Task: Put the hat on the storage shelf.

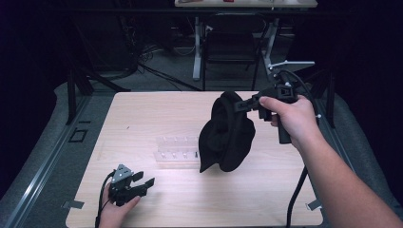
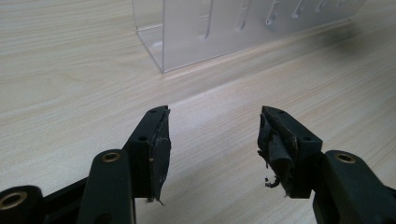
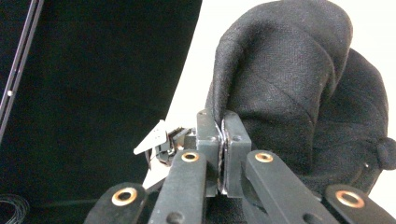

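Pinching black cap point(image 1: 226, 134) aloft: right claw point(image 3: 222, 122) | left claw point(image 2: 214, 136) agape, worn pads point(image 2: 161, 149)

High view dim, dark surroundings, table point(image 1: 190, 199) lit from above with soft shadows; right gripper view background blown out white; jaws slightly soft up close.

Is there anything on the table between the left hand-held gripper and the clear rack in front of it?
Nothing visible: bare wood lies between the open left hand-held gripper and the clear rack.
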